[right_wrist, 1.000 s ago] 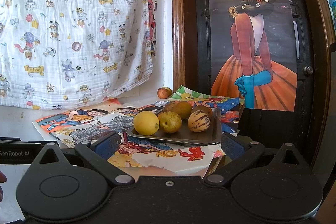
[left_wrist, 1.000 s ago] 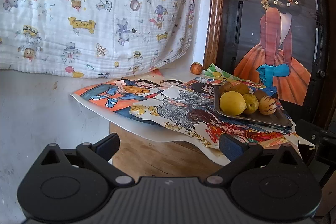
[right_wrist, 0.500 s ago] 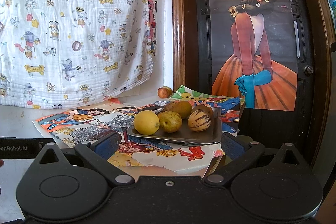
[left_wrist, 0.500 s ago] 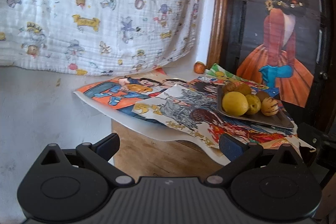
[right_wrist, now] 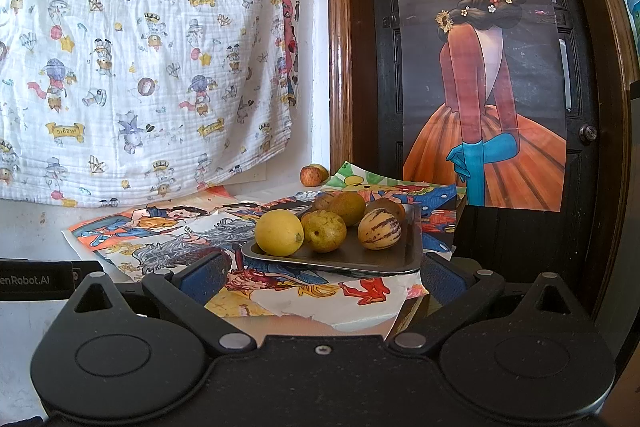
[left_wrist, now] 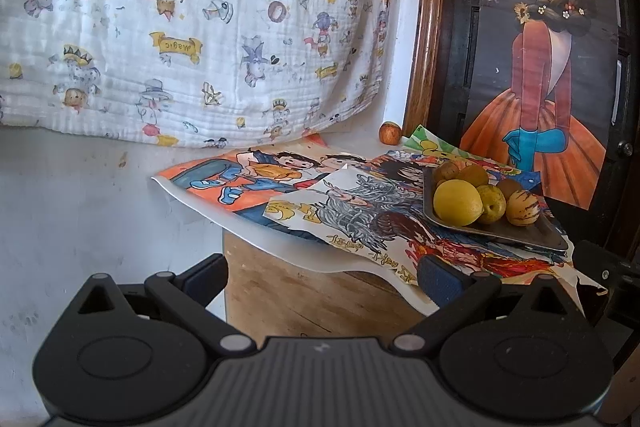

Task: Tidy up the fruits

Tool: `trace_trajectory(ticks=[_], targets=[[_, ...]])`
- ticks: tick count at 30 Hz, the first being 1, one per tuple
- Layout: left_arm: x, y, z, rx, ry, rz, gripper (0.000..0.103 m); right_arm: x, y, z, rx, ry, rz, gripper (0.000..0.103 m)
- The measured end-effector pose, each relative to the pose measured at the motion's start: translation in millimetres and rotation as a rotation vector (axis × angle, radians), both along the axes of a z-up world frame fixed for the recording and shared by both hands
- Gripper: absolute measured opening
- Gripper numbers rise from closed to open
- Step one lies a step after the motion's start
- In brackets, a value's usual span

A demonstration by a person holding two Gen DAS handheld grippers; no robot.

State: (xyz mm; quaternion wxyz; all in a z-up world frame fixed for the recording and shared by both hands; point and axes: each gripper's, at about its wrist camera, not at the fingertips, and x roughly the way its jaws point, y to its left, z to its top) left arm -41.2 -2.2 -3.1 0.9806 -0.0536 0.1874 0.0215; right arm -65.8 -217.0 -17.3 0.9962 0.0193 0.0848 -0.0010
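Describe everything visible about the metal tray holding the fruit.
The tray is a dark grey, shallow rectangle, apparently metal, with a low raised rim and rounded corners. It lies flat on the cartoon posters that cover the table. Fruits sit on it, among them a lemon and a striped fruit. Neither gripper touches it.
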Motion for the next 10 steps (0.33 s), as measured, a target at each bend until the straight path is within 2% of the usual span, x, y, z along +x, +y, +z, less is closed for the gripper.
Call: trace_trajectory(ticks=[10], targets=[[0.0,1.0,-1.5,-0.007,0.006,-0.001,0.103,0.2,-0.1,-2.7,0.000,0.003,0.001,0.103]])
